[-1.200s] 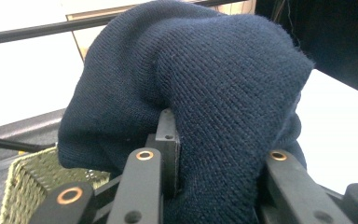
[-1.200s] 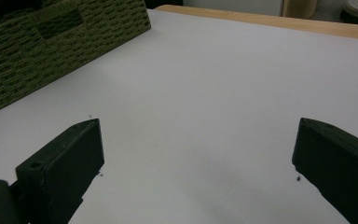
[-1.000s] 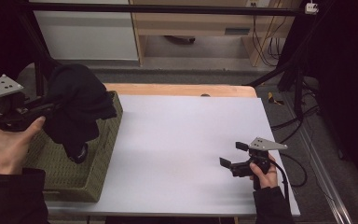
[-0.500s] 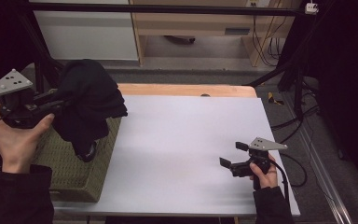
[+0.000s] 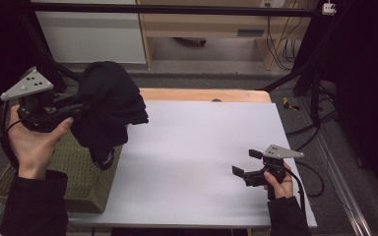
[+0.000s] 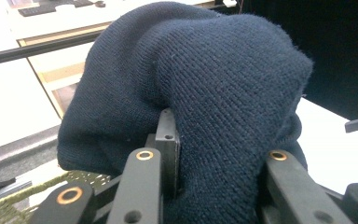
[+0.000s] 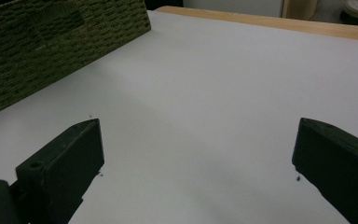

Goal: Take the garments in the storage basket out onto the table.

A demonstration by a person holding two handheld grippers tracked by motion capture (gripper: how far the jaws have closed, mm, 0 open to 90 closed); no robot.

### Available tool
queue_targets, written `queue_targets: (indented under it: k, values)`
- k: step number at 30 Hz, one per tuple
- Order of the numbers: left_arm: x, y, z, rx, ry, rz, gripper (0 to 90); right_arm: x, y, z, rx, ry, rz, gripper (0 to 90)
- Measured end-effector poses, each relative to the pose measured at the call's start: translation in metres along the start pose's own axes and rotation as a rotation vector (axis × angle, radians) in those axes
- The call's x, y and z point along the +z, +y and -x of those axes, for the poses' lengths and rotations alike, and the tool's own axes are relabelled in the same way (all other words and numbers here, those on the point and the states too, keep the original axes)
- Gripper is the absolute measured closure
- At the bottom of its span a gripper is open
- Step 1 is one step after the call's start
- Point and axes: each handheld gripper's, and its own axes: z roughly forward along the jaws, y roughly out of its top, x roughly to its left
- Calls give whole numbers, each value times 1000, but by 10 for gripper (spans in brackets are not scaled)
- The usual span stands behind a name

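Note:
A dark navy knitted garment (image 5: 107, 108) hangs bunched in the air over the right edge of the green woven basket (image 5: 74, 167), its lower end dangling near the rim. My left gripper (image 5: 78, 109) is shut on it; in the left gripper view the knit (image 6: 205, 107) bulges between and over the jaws. Low on the right side of the white table (image 5: 197, 147), my right gripper (image 5: 243, 163) rests with its jaws wide apart. In the right gripper view that right gripper (image 7: 198, 172) holds nothing but bare table between its jaws.
The basket (image 7: 51, 46) stands on the left end of the table. A wooden strip (image 5: 202, 95) runs along the table's far edge. Cables (image 5: 315, 128) lie on the floor to the right, and a dark frame bar (image 5: 177, 9) crosses behind.
My left gripper has carried the garment up and to the right, off the basket toward the table. The right gripper has stayed put.

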Motion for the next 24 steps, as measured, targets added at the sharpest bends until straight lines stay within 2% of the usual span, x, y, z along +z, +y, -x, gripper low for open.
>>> queue_targets:
  k: [7, 18, 24]
  values:
    - [12, 3, 9, 15, -29, 8, 698, 0, 0, 0, -2, 0, 0, 22]
    - [38, 0, 26, 14, -83, -19, 697, -1, 0, 0, -1, -1, 3, 22]
    - [51, -6, 31, 13, -105, -37, 696, -1, 0, 0, 0, -1, 3, 22]
